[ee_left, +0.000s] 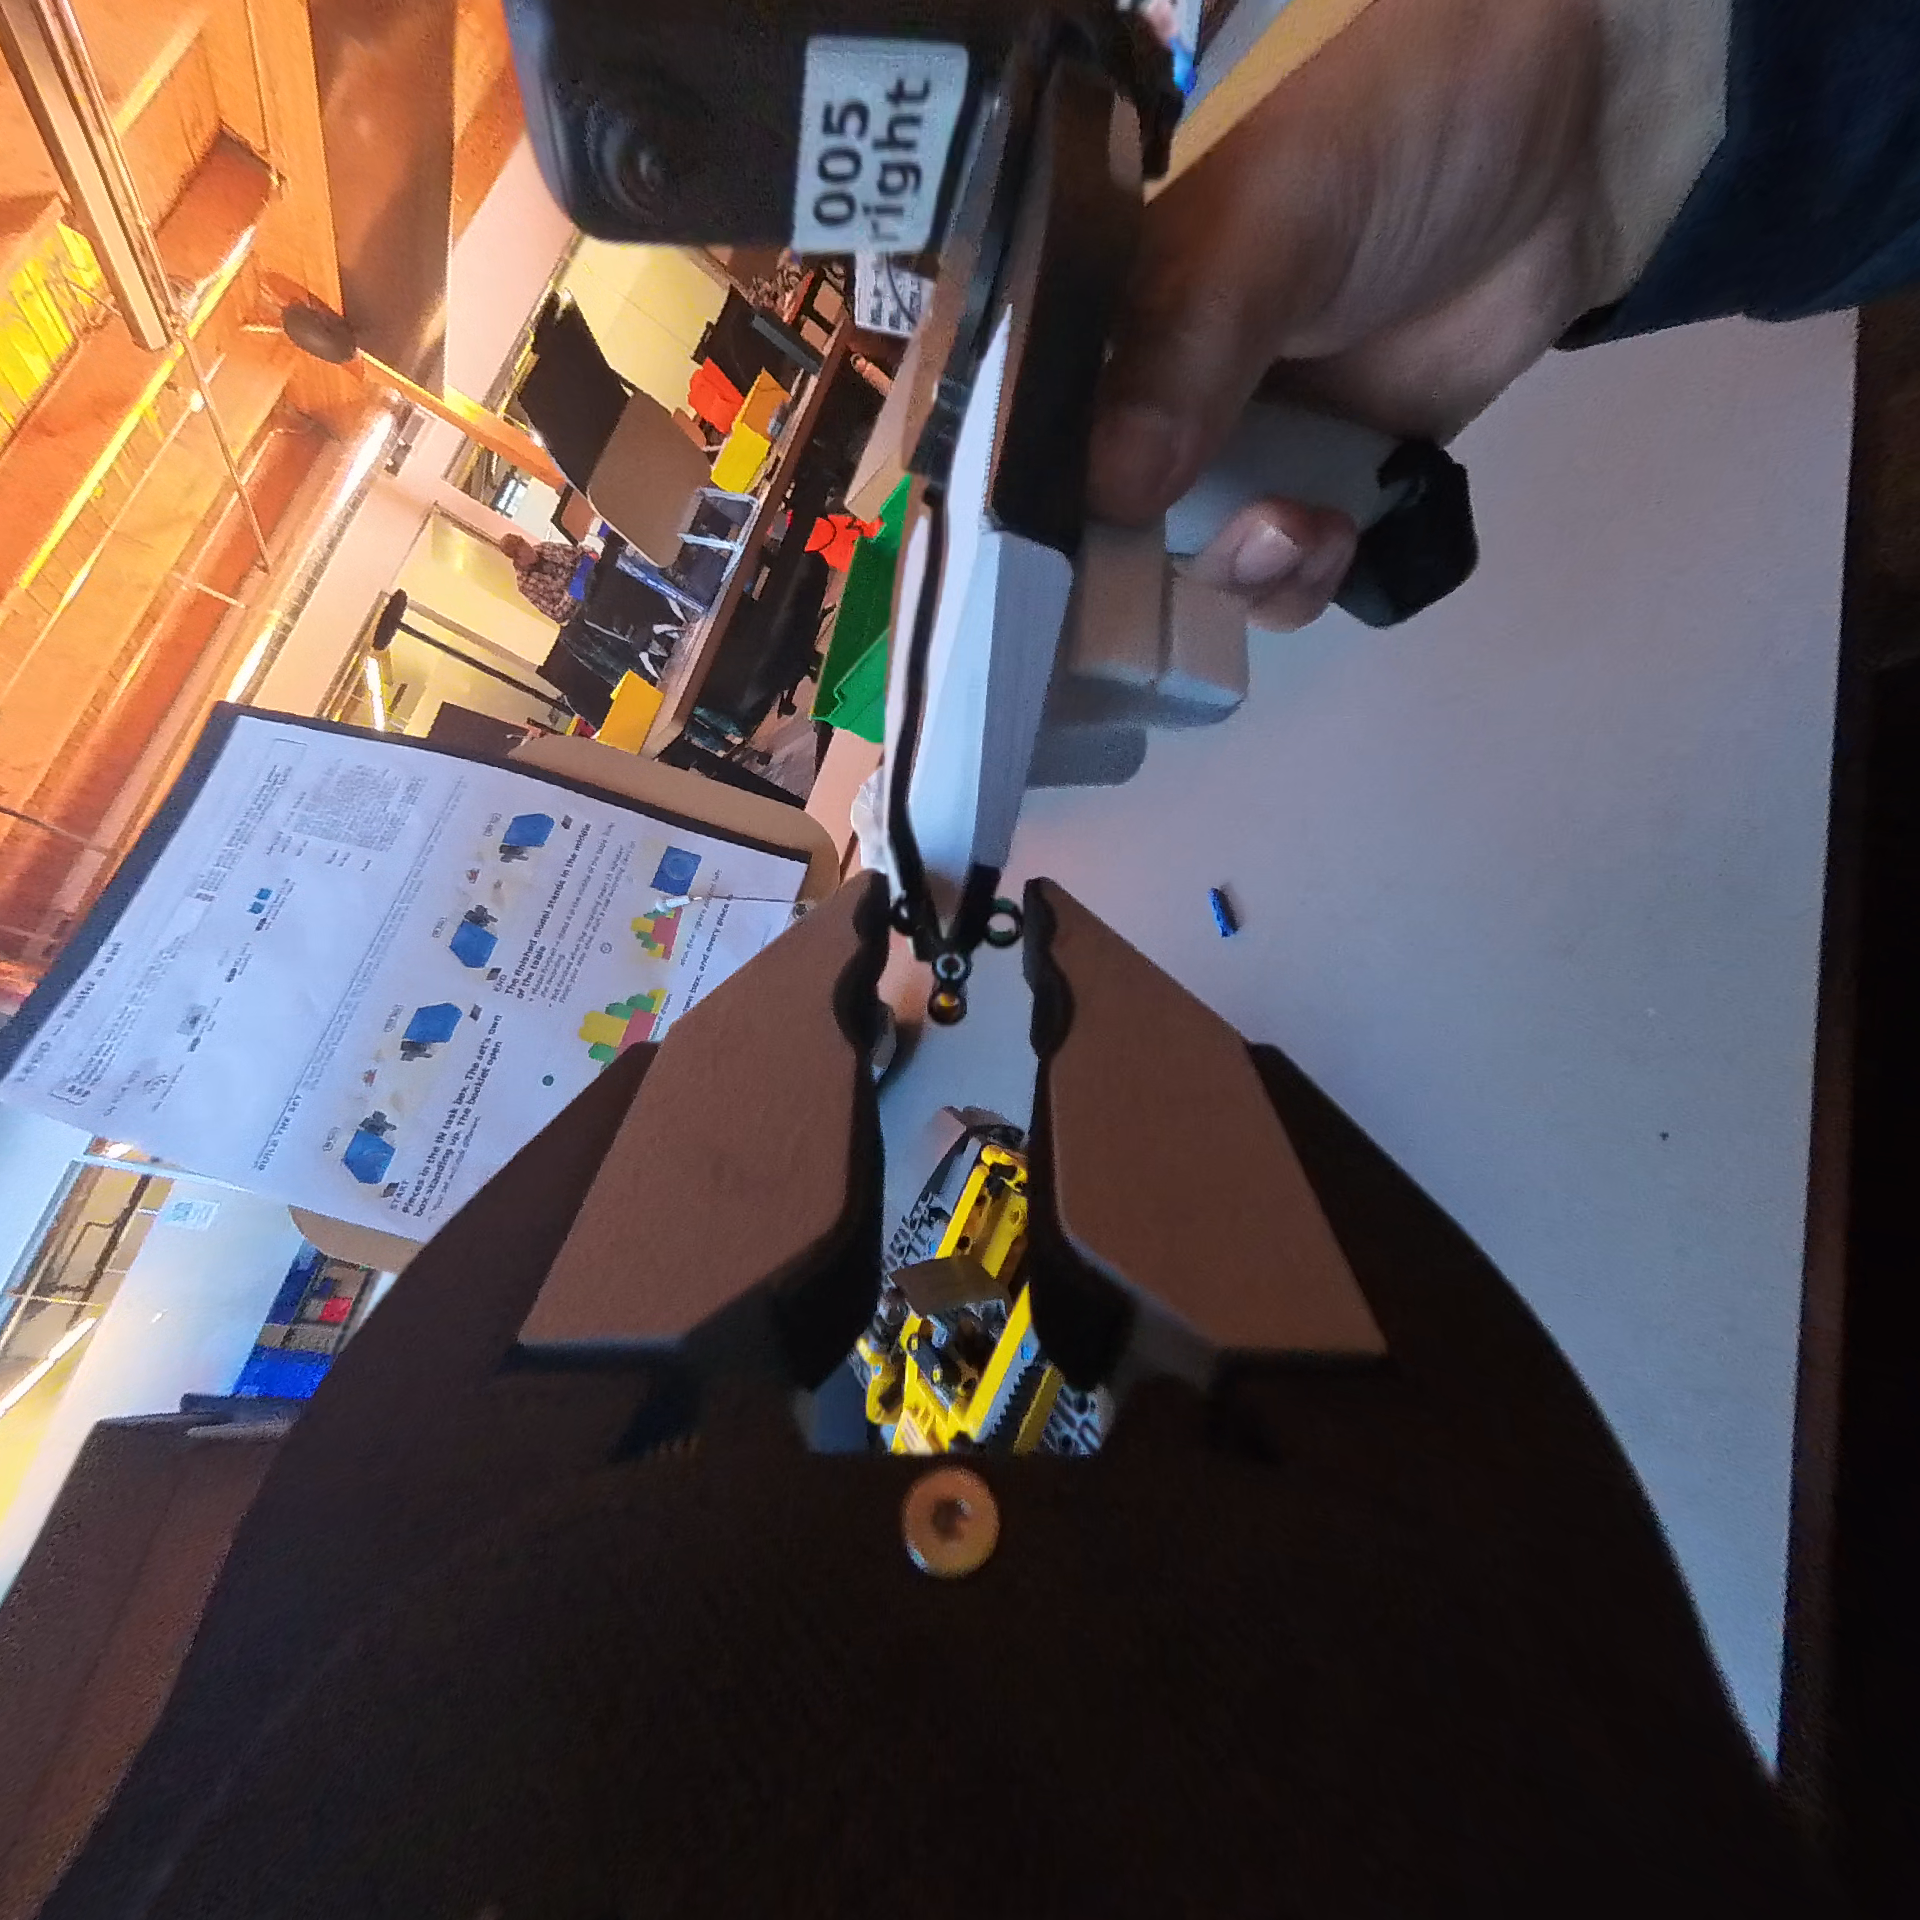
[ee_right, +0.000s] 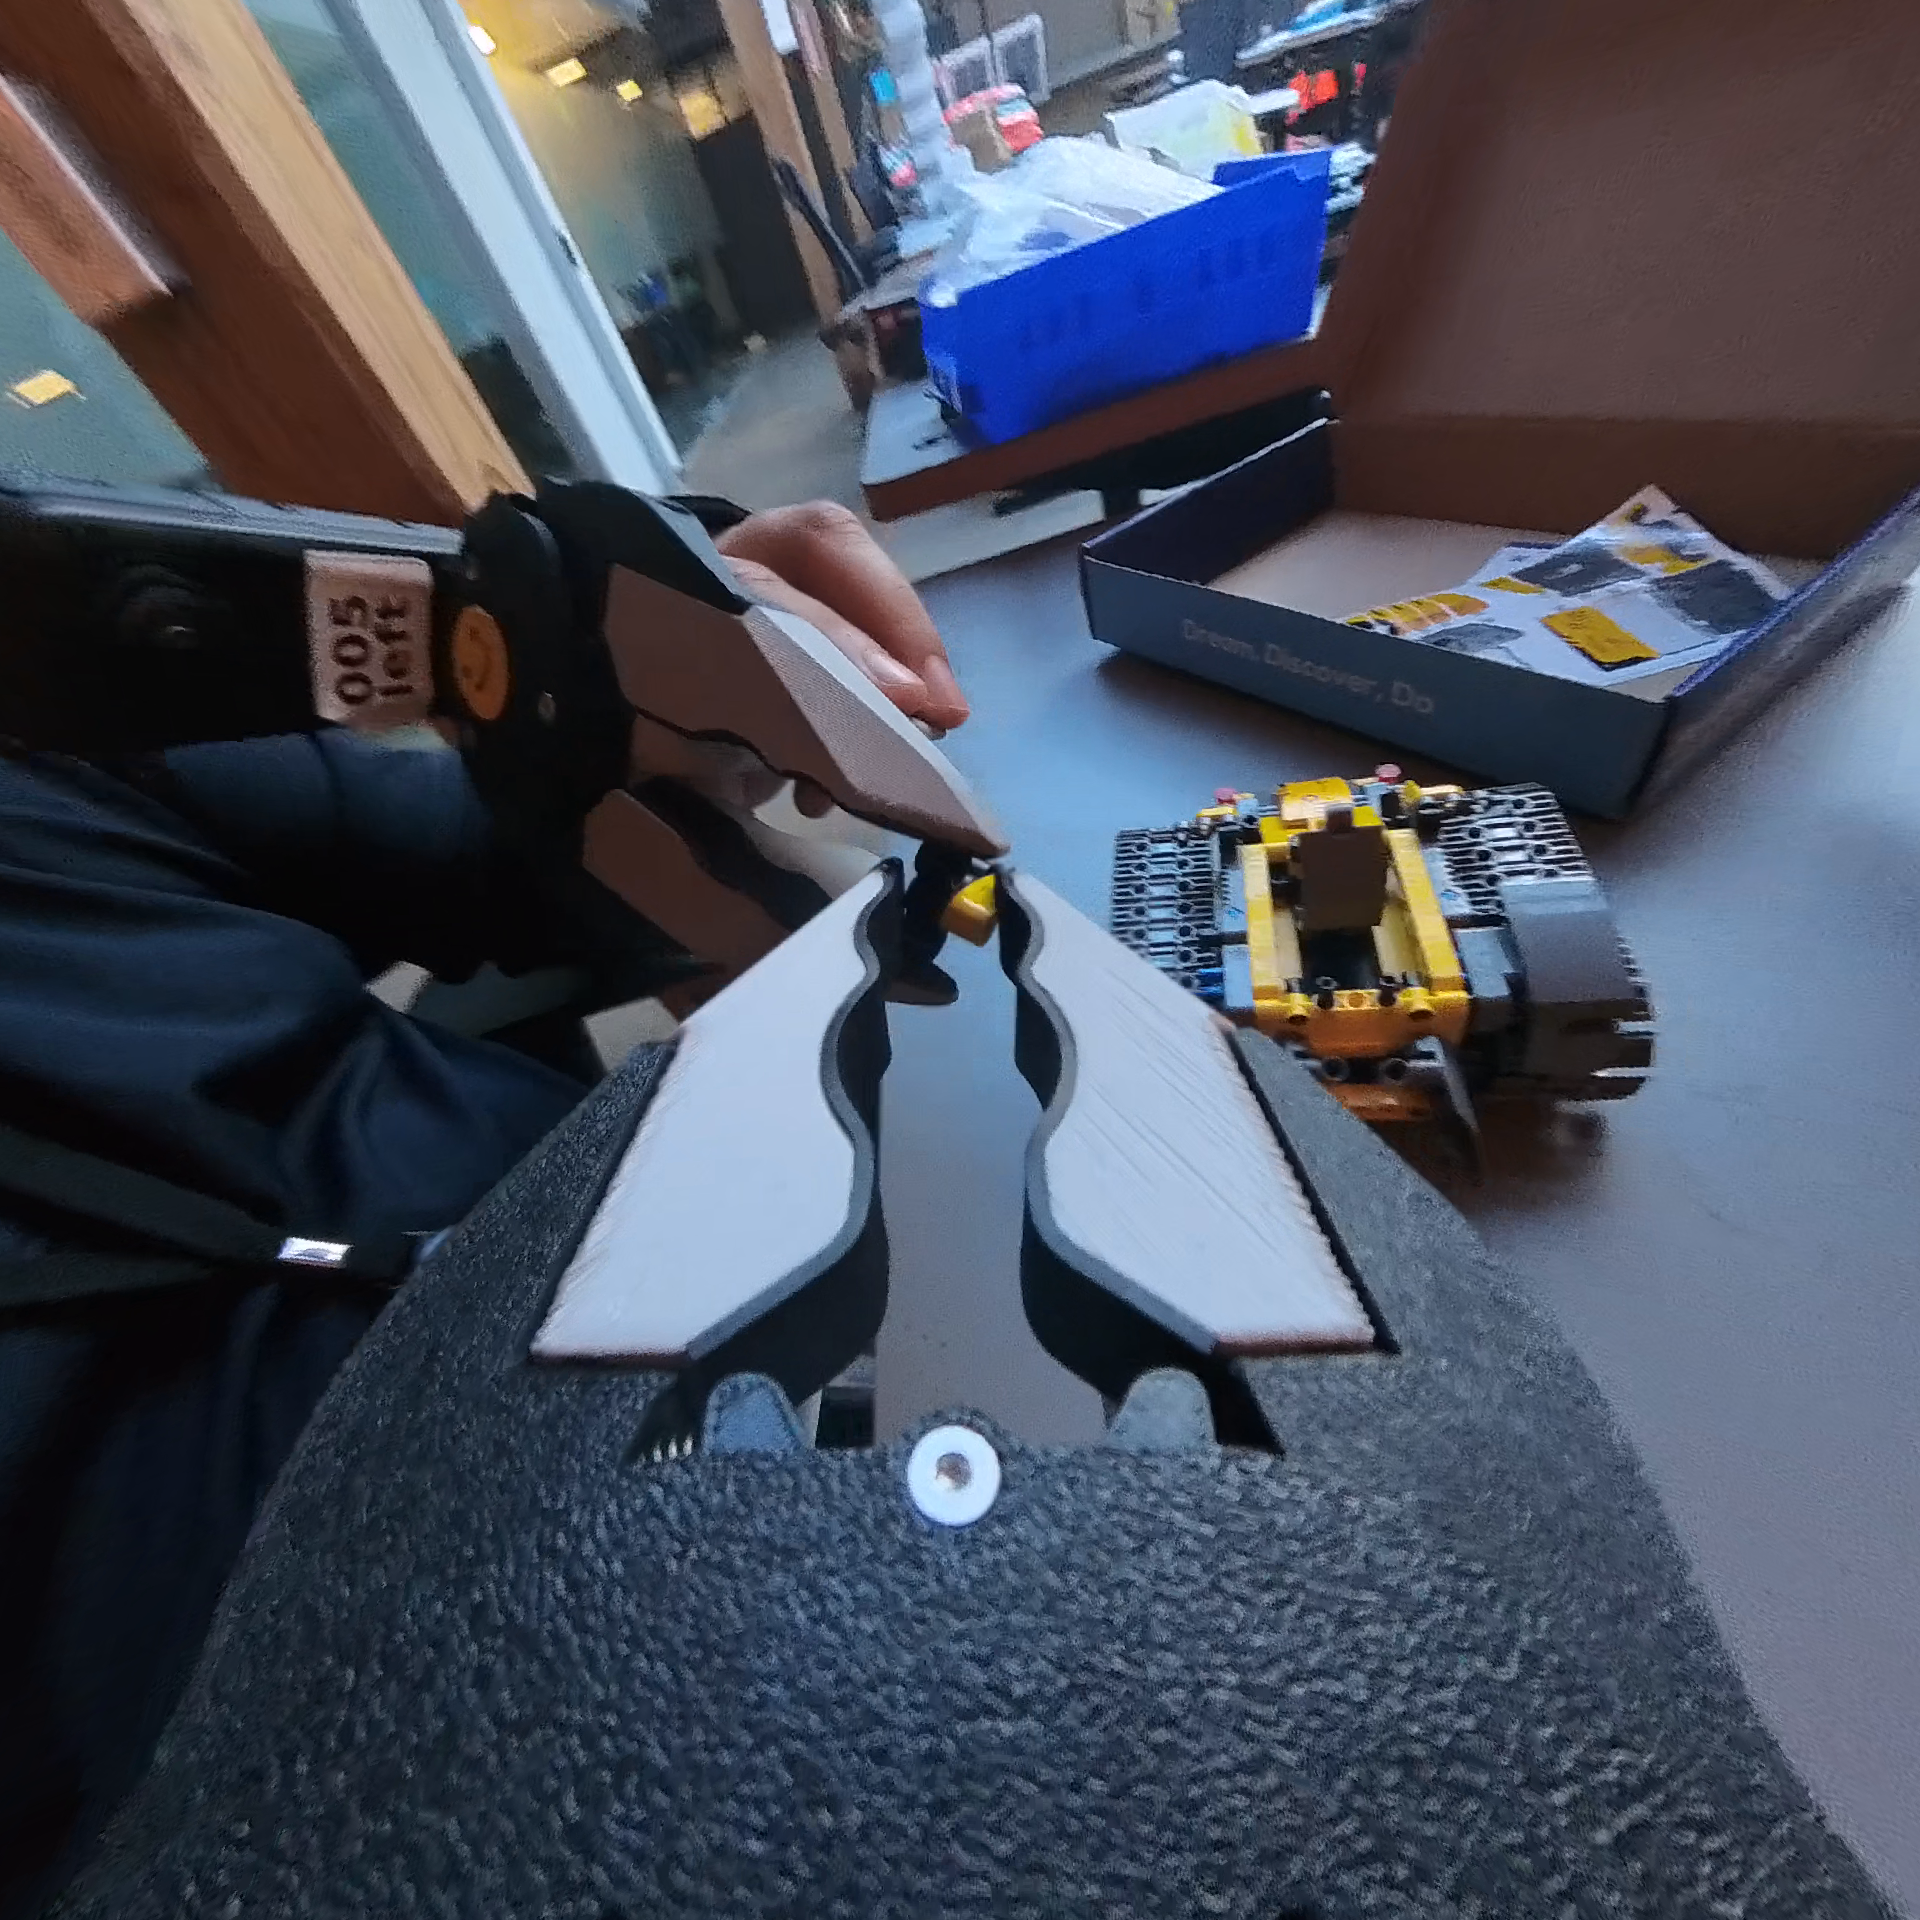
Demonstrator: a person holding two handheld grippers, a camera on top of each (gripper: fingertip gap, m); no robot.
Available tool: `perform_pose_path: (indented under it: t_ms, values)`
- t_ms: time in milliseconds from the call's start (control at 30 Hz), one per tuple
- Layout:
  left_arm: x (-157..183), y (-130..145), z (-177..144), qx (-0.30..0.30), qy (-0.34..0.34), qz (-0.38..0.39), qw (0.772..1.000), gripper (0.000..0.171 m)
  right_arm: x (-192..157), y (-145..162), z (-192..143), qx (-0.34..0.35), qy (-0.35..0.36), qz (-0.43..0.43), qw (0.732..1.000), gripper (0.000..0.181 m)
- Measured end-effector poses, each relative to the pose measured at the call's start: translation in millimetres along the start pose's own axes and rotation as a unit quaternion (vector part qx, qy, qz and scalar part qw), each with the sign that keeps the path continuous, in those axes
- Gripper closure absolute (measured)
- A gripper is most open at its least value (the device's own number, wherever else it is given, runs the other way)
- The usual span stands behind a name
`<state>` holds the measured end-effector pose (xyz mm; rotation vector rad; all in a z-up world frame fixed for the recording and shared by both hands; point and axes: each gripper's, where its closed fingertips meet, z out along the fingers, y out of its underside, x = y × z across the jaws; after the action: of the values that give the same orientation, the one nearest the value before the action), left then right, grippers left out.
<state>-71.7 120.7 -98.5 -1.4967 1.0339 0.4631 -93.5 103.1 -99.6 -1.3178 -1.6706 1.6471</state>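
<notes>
A small black-and-yellow brick piece (ee_right: 951,906) hangs between both grippers above the table. My right gripper (ee_right: 948,883) is closed on it from both sides. My left gripper (ee_left: 954,904) comes in crosswise, and its tips close on the same piece, seen here as black rings (ee_left: 951,945). Each gripper shows in the other's view: the left (ee_right: 966,847) and the right (ee_left: 940,894), each held by a hand. A yellow and black tracked brick model (ee_right: 1351,935) stands on the table to the right. It shows between my left fingers (ee_left: 966,1299).
An open dark cardboard box (ee_right: 1351,665) with a printed booklet (ee_right: 1579,603) lies behind the model. A blue bin (ee_right: 1122,301) stands farther back. A printed instruction sheet (ee_left: 416,935) is propped beside the table. A tiny blue pin (ee_left: 1224,912) lies on the table (ee_left: 1455,1091). The tips of both grippers are at nearly the same place. The tiny blue pin (ee_left: 1224,912) is about 20 centimeters from both grippers' fingertips.
</notes>
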Motion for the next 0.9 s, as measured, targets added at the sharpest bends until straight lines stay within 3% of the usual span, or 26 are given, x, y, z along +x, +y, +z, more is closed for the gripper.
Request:
perform_pose_path:
  t_ms: [167,367,500,633,700,800,900]
  values:
    - [-5.9,5.2,-5.1,-0.005,-0.006,0.027,1.000,0.157,-11.4,-4.7,-7.5,0.025,-0.088,0.074,0.993,0.166]
    - [0.9,5.3,-2.0,0.006,-0.002,0.053,0.999,0.164,-6.9,0.7,-5.2,0.023,-0.111,0.124,0.986,0.166]
    - [11.7,23.2,5.5,-0.008,0.080,-0.074,0.994,0.166,8.8,16.0,-1.2,-0.015,-0.068,0.134,0.989,0.162]
    - [9.9,22.6,3.6,0.031,0.122,-0.179,0.976,0.167,13.1,12.1,-11.0,-0.030,-0.009,0.053,0.998,0.155]
    - [11.1,14.0,-1.2,0.066,0.161,-0.236,0.956,0.167,11.4,5.7,-18.5,-0.036,0.032,-0.031,0.998,0.148]
    - [16.3,1.1,-9.1,0.110,0.248,-0.356,0.894,0.167,-4.1,-1.8,-23.7,-0.048,0.060,-0.133,0.988,0.138]
    - [17.3,-3.0,-9.5,0.124,0.290,-0.432,0.845,0.167,-17.0,0.4,-19.9,-0.068,0.062,-0.163,0.982,0.130]
